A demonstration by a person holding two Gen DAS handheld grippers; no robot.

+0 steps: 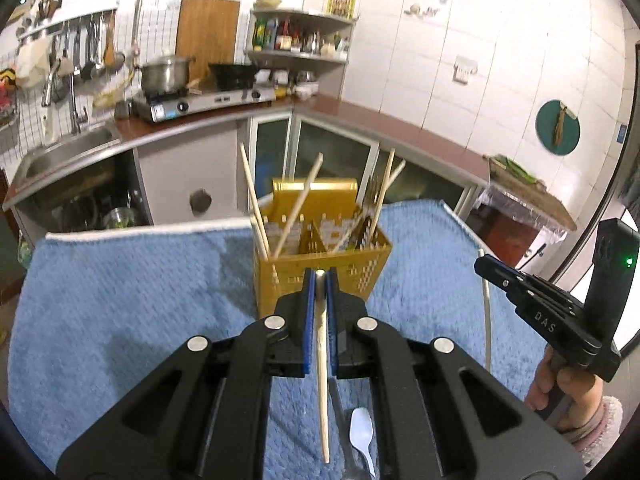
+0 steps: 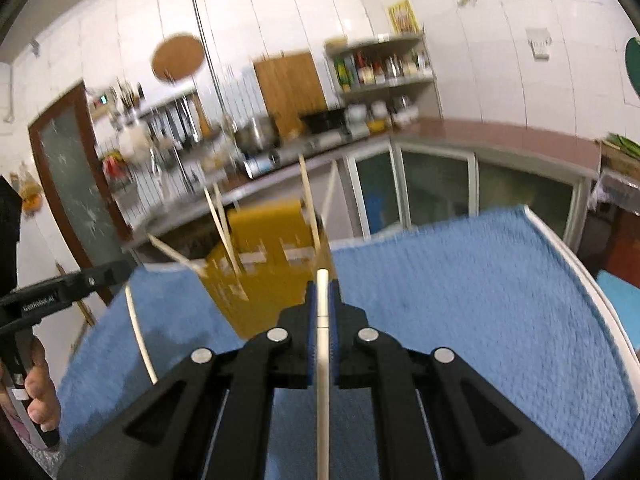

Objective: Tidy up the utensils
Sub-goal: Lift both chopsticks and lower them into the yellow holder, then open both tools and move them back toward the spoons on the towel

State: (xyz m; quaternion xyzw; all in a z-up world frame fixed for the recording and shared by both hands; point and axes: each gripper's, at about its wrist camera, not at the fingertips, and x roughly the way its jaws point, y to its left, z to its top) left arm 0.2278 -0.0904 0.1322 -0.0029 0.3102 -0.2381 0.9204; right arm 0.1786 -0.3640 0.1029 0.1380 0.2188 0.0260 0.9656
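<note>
A yellow perforated utensil caddy point(image 1: 320, 272) stands on a blue towel point(image 1: 140, 300) and holds several wooden chopsticks point(image 1: 296, 208) and some metal cutlery. My left gripper point(image 1: 320, 280) is shut on a wooden chopstick point(image 1: 323, 392) just in front of the caddy. A white plastic spoon point(image 1: 362, 432) lies on the towel below it. My right gripper point(image 2: 323, 284) is shut on a pale chopstick point(image 2: 323, 380), close to the caddy point(image 2: 272, 280). The right view is blurred. The right gripper also shows at the right of the left wrist view point(image 1: 486, 266), holding its chopstick point(image 1: 487, 320).
Behind the towel-covered table point(image 2: 500, 280) runs an L-shaped kitchen counter point(image 1: 360, 116) with a sink point(image 1: 68, 148), a gas stove with a steel pot point(image 1: 164, 74), a cutting board and a corner shelf of bottles point(image 1: 300, 36). The person's hands hold both gripper handles.
</note>
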